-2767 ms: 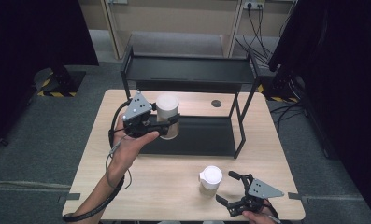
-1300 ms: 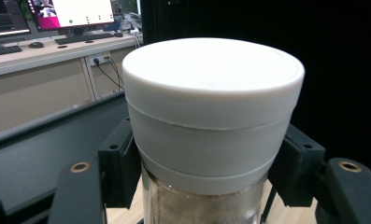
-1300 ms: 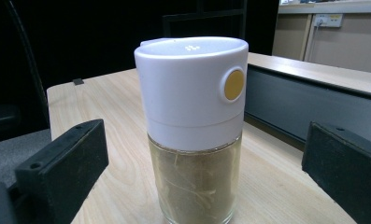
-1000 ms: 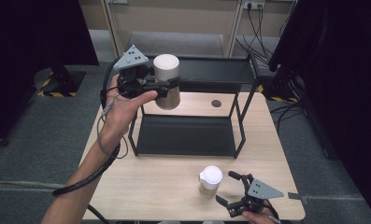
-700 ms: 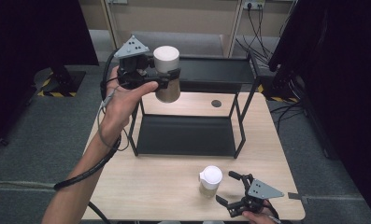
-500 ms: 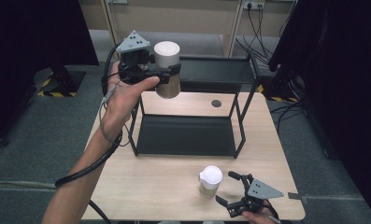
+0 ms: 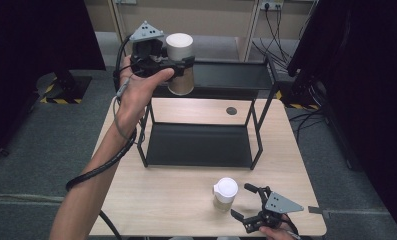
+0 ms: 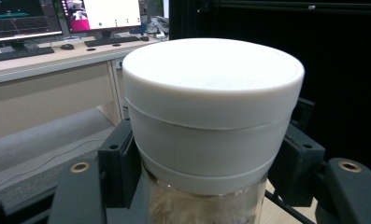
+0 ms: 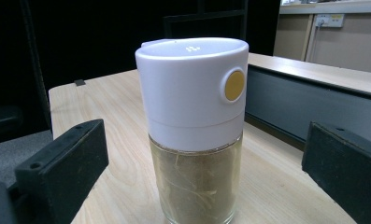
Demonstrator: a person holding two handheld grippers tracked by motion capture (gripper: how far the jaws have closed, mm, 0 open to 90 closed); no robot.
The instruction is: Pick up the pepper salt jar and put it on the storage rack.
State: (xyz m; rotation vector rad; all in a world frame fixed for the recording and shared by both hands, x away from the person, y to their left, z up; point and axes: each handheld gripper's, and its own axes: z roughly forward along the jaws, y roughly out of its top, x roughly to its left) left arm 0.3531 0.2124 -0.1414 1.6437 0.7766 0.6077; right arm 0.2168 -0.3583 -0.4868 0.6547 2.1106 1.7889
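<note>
Left gripper (image 7: 178, 62) clamped on a grey-lidded jar (image 7: 180, 64), held upright in the air at the left end of the black shelf rack's (image 7: 258, 107) top tier; whether the jar's base touches the tier is unclear. Right gripper (image 7: 242, 202) rests on the table (image 7: 161, 200), jaws spread wide and apart from a white-capped jar (image 7: 225, 194) standing between them

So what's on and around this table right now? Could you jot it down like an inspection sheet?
Surface: light wooden table carrying a black two-tier metal rack.
Job's things: white-lidded glass jar held up by the rack's top shelf; white-capped glass shaker standing on the table.
Clutter: nothing seen.
Grippers: left tool clamped on the jar; right tool open beside the shaker.
Cables: black cable along the left forearm.
Surroundings: grey floor, dark curtains.
</note>
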